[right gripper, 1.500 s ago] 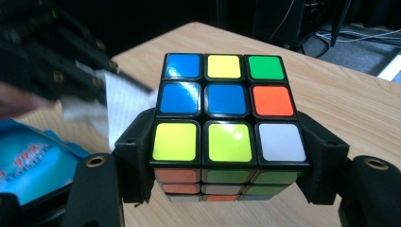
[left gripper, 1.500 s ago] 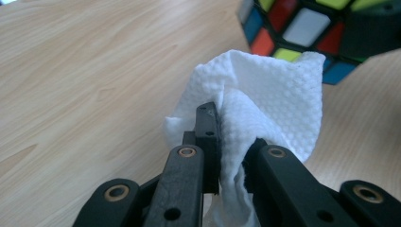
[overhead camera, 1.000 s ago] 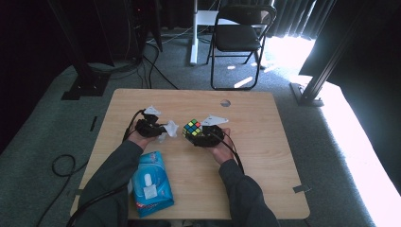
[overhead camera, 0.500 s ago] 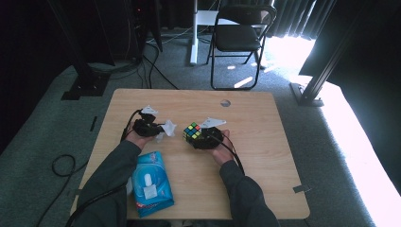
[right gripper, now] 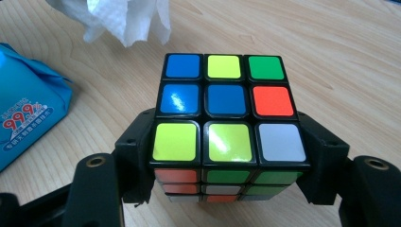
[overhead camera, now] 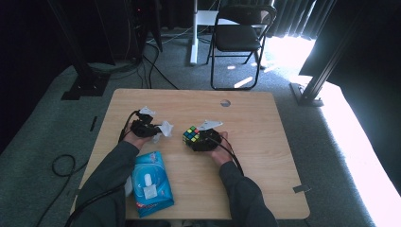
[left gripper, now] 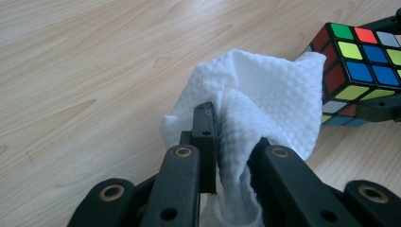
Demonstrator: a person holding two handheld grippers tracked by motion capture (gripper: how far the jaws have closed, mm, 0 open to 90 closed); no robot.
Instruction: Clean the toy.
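Presently, item one: my left gripper point(left gripper: 231, 156), black jaws pinched together on a crumpled white embossed wet wipe point(left gripper: 265, 94), whose free fold billows past the tips toward the cube.

Item two: my right gripper point(right gripper: 227, 156), jaws clamped against opposite sides of a scrambled, black-framed plastic puzzle cube point(right gripper: 227, 109). The upward face shows blue, yellow, green, orange and white tiles. From the right gripper view I judge the cube lifted slightly off the tabletop, though I cannot be sure.

Item three: relation of the two. In the high view the wipe point(overhead camera: 165, 128) sits just beside the cube point(overhead camera: 191, 135), near the table's middle. In the left gripper view the wipe's far edge overlaps one cube corner; I cannot tell whether they touch.

Item four: a blue soft plastic pack of wipes point(overhead camera: 150, 183) on the pale wooden table point(overhead camera: 265, 156), at the near left by my sleeve, well apart from the cube.

Step in hand, my judgement: wiping the cube. To do it well, I would keep the right grip firm and level, bring the loose fold flat onto an exposed face, and stroke lightly so the tile layers do not twist and the wipe does not pull free.
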